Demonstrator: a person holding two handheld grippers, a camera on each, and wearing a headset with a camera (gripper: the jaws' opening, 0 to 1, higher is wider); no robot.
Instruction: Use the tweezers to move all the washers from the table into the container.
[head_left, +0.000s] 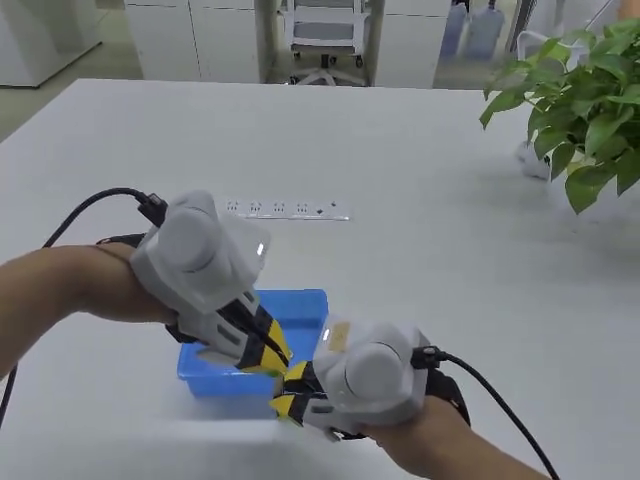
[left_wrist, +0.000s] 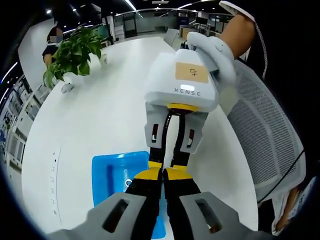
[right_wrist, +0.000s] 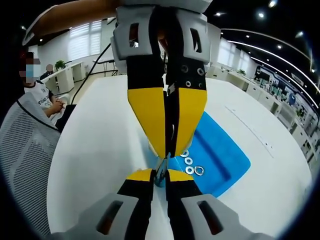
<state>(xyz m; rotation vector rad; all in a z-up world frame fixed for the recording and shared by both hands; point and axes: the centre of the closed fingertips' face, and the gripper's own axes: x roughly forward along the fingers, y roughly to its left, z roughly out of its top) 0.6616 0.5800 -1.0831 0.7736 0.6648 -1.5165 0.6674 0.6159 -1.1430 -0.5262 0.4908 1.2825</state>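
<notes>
The blue container (head_left: 300, 308) sits on the white table near its front edge. Both grippers meet tip to tip over its near right corner. My left gripper (head_left: 278, 358) comes in from the left and my right gripper (head_left: 286, 392) from below. In the right gripper view, the left gripper (right_wrist: 167, 152) hangs from the top, jaws shut, with a thin metal tweezer tip (right_wrist: 161, 172) poking out of it. That tip lies between my right gripper (right_wrist: 160, 176) jaws, which are closed around it. Several washers (right_wrist: 192, 166) lie inside the container (right_wrist: 220, 155). One washer (left_wrist: 129, 182) shows in the container (left_wrist: 112, 175).
A flush socket strip (head_left: 285, 210) lies in the table beyond the container. A potted plant (head_left: 580, 100) stands at the far right. A mesh chair (left_wrist: 265, 135) is by the table's edge, and a seated person (right_wrist: 37, 95) is off to one side.
</notes>
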